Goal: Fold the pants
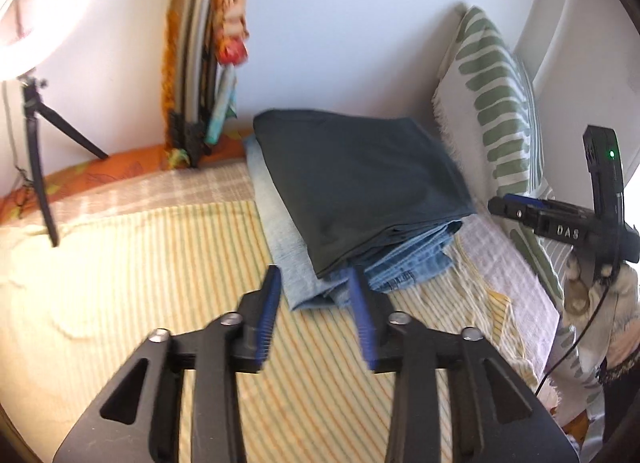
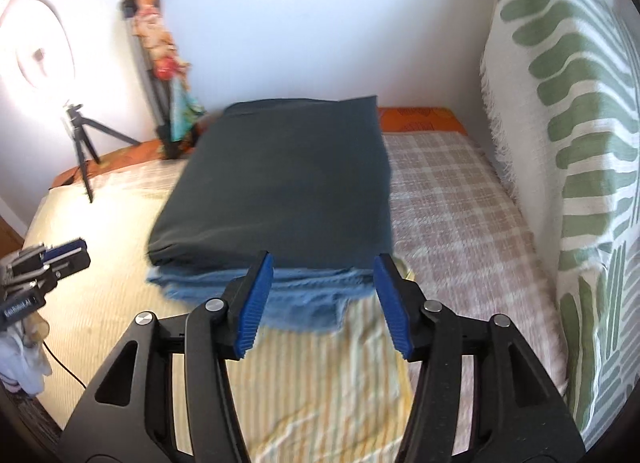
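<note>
Scanning from the left, you have the ring light (image 2: 42, 45) on its tripod (image 2: 82, 141) at the far corner of the bed (image 2: 100, 247), well apart from the work. Your left gripper (image 1: 316, 303) hovers above the striped cover with its jaws spread and nothing between them, its right pad just in front of the near corner of the stack. In the middle lie the dark folded pants (image 1: 356, 179), squared up flat on top of the folded light-blue jeans (image 1: 280, 239); the dark piece looks fully folded, so the step in hand is probably tidying or releasing the pile, not starting a fold. Your right gripper (image 2: 322, 303) is also spread wide and empty, facing the near edge of the dark pants, with the frayed denim hem showing between its pads.

If you square the pile, come in low and level, pinch only the top dark layers at the two near corners, and avoid catching the denim beneath, since dragging it would skew the whole stack. Keep both grippers moving together so the edge stays straight.

To the right, the leaf-patterned cushion (image 2: 572, 111) stands against the wall near the stack; leave yourself clearance from it.
</note>
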A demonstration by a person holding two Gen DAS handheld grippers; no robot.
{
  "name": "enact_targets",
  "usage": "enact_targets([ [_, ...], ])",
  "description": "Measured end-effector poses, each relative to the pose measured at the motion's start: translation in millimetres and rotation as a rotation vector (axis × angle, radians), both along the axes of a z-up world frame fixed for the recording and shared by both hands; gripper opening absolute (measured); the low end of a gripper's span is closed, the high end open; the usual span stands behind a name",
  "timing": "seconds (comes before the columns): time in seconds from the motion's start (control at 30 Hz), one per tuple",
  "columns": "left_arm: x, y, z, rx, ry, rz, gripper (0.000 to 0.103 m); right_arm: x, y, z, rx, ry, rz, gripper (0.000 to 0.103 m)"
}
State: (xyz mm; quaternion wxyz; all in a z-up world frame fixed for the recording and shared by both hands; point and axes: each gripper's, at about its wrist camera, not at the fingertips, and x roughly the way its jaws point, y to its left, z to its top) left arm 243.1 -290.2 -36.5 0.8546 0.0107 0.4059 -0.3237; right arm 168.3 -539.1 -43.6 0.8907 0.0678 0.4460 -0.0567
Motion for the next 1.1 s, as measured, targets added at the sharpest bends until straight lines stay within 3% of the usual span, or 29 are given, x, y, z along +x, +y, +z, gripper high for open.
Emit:
enact_targets([
  [0.13, -25.7, 16.2, 16.7, 0.010, -0.061, -0.003, 0.055, -32.1, 24.7, 15.1, 0.006, -0.051, -0.011, 0.071],
  [0.47, -85.8, 50.1, 42.6, 0.012, -0.159, 0.011, 0.078, -100.1, 90.6, 36.0, -0.071, -0.139, -0.008, 0.083],
  [0.83, -118.2, 71.6, 32.2, 0.021, -0.187, -0.002, 0.081, -128.0, 139.8, 28.4, -0.096, -0.218, -0.002, 0.097],
  [1.1, -115.9, 74.0, 13.6, 0.071, -0.193, 0.032, 0.082, -120.3, 144.6, 3.4, -0.069, -0.205, 0.000, 0.098],
])
